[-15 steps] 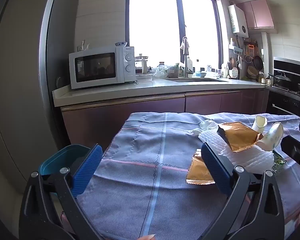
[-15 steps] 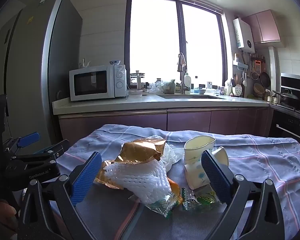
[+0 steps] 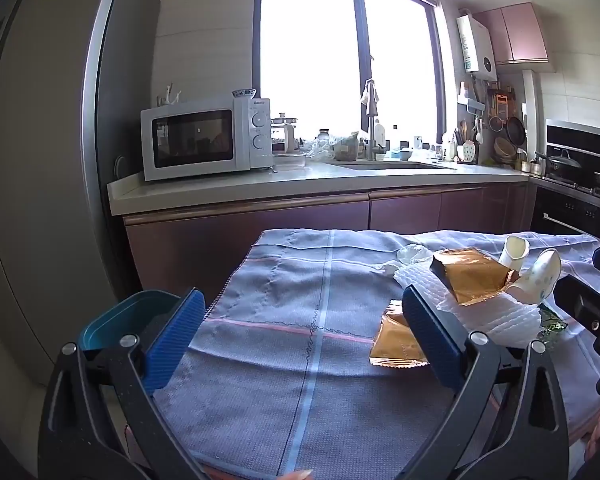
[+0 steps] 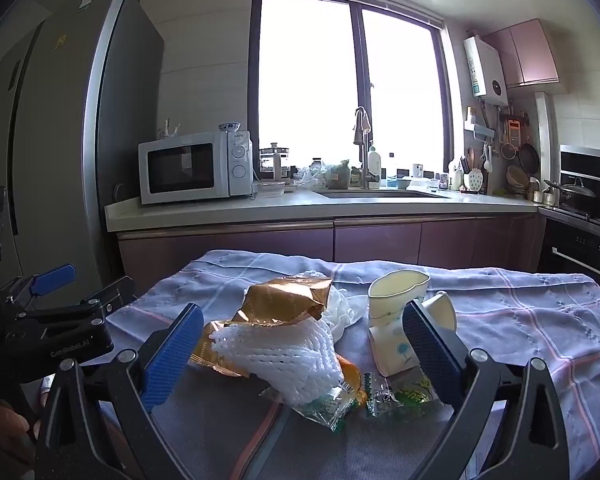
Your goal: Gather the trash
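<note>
A pile of trash lies on a table covered with a grey-blue cloth (image 4: 532, 312): a gold foil bag (image 4: 284, 300), white foam netting (image 4: 284, 352), crushed paper cups (image 4: 396, 312), a flat gold wrapper (image 3: 396, 344) and green-printed clear wrappers (image 4: 396, 392). My right gripper (image 4: 304, 352) is open and empty, just before the pile, its jaws to either side of it. My left gripper (image 3: 300, 340) is open and empty over the bare cloth left of the pile. The pile also shows at the right of the left wrist view, with the foil bag (image 3: 468, 276) on top.
A teal bin (image 3: 128, 320) stands below the table's left edge. Behind the table runs a counter (image 4: 300, 208) with a microwave (image 4: 196, 168) and a sink. A tall fridge (image 4: 60, 140) stands at the left, a stove at the right.
</note>
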Motion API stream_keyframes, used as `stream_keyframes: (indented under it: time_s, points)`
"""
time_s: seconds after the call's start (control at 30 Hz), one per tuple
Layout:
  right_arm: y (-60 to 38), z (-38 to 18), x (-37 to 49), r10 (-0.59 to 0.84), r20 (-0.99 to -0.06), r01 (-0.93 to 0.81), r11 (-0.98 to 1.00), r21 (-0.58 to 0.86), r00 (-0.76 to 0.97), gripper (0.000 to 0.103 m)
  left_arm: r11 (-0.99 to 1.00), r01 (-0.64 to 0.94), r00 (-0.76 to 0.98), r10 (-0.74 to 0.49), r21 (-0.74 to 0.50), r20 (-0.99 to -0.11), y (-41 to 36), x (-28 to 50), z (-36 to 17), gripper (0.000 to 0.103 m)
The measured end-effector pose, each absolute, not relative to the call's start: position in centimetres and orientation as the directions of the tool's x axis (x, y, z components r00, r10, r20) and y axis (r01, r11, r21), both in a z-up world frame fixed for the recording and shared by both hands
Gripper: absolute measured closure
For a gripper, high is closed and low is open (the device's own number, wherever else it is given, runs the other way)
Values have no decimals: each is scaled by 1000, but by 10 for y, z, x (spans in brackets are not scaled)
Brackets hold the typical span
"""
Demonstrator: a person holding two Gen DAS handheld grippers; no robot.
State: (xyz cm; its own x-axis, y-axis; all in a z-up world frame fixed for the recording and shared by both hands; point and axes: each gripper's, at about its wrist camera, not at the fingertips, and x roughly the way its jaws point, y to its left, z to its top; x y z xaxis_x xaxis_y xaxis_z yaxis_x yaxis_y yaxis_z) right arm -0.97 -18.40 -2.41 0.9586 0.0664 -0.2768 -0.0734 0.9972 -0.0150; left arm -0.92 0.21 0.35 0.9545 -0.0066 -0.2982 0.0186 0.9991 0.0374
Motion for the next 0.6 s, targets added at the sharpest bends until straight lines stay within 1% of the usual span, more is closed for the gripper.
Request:
stream_keyframes:
  time_s: [0.6]
  points:
    - [-187, -23, -11, 67, -276, -72, 997, -10, 959, 7, 1000, 11, 957, -3, 28, -288, 1, -14, 5, 6]
